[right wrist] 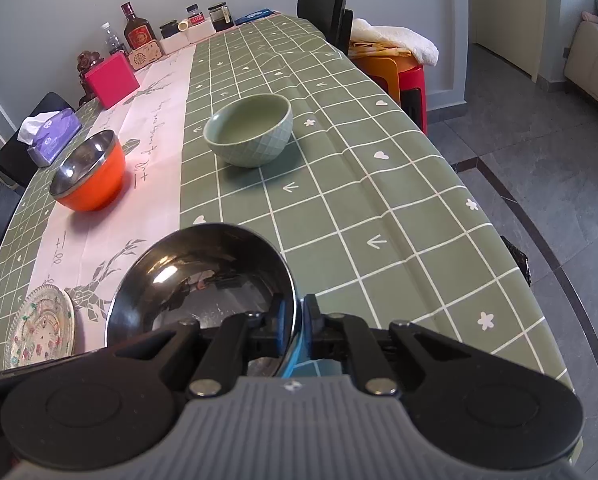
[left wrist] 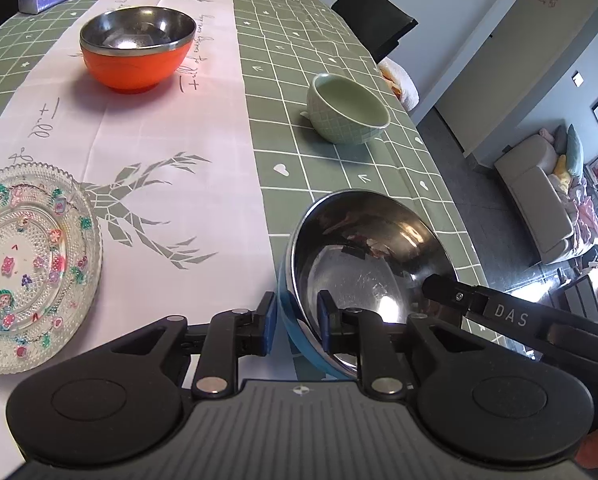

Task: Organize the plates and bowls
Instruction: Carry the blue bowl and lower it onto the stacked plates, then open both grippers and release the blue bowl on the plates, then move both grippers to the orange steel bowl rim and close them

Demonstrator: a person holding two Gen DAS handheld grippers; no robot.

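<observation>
The task seems barely begun; the right hand-held gripper [right wrist: 299,326] pinches the blue bowl [right wrist: 203,280] rim, the left hand-held gripper [left wrist: 297,320] straddles it loosely; the orange bowl [left wrist: 137,50], green bowl [left wrist: 347,110] and glass plate [left wrist: 31,264] lie apart, unstacked, on the surface [right wrist: 379,208].

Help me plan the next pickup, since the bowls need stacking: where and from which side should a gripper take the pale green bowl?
Grip the pale green bowl by its rim, one finger inside and one outside. It sits upright and open-mouthed, with a thin exposed lip and a body likely too wide to span. Coming from the near side, angled down from above, looks best: bare tablecloth lies in front of it, so nothing blocks the approach.
</observation>
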